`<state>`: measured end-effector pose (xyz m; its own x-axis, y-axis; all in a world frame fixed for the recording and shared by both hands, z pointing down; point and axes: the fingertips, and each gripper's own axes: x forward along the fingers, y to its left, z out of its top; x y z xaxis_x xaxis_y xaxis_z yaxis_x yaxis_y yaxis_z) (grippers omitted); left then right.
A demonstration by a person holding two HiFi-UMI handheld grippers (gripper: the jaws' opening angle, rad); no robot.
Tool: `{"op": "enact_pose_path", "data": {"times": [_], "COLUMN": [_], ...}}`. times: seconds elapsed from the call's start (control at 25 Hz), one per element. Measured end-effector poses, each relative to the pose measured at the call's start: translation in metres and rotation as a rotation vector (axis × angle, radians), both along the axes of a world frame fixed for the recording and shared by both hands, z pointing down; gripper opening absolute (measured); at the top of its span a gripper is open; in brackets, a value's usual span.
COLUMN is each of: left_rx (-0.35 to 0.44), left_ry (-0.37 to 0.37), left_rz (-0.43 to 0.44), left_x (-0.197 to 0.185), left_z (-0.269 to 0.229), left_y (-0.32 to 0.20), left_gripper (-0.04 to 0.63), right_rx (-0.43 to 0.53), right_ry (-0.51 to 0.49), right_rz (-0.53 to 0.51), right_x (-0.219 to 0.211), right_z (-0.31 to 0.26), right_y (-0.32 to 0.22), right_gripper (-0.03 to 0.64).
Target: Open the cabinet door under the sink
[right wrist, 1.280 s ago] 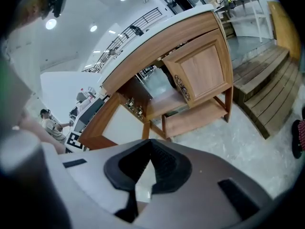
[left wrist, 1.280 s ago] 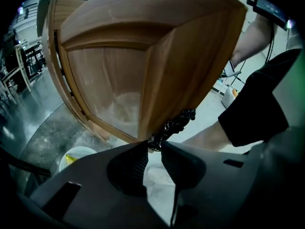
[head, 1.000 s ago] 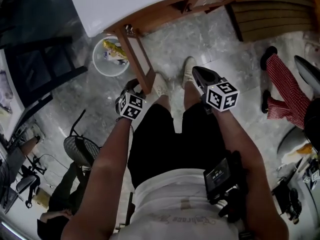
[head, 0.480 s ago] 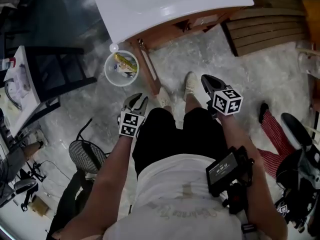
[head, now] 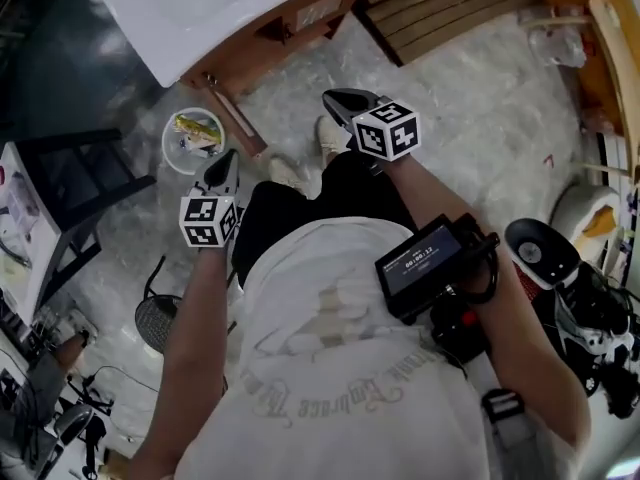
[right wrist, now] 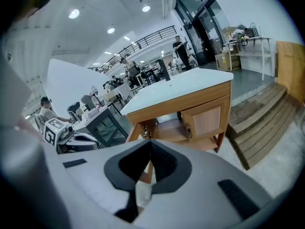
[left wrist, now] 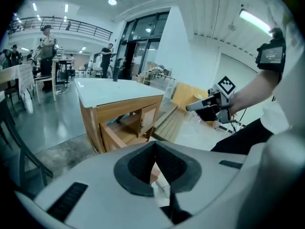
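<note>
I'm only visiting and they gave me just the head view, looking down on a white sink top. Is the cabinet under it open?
Observer: Partly. The left gripper view shows the front, and one door stands swung out.
Operator: And the rest of the front?
Observer: In the right gripper view, the other door is shut flat.
Operator: Is either claw gripping something?
Observer: No. The left claw and the right claw are both closed, with nothing between their jaws.

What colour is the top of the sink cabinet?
White top on a light brown wooden cabinet; it shows best in the right gripper view.
</note>
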<state>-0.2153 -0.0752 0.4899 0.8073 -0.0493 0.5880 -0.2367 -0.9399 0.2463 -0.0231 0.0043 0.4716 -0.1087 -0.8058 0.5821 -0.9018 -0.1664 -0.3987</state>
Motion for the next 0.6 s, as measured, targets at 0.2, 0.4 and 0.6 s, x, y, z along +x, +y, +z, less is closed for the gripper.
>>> {"op": "enact_pose_path", "data": {"times": [0.2, 0.4, 0.6], "left_rx": [-0.022, -0.049, -0.055], "left_ry": [0.045, 0.080, 0.044], "left_rz": [0.009, 0.028, 0.014], "left_x": [0.029, 0.062, 0.097], "left_z": [-0.027, -0.034, -0.036], "left_y": [0.008, 0.028, 0.029], "left_gripper": [0.011, 0.011, 0.011], "right_rx": [0.016, 0.000, -0.026], "right_ry": [0.052, 0.085, 0.078], "right_rz": [-0.070, -0.101, -0.069], "right_x": [0.007, 0.027, 0.074], "right_z": [-0.033, -0.033, -0.012], "right_y": [-0.009, -0.009, -0.010], "right_gripper": [0.014, 0.014, 0.014]}}
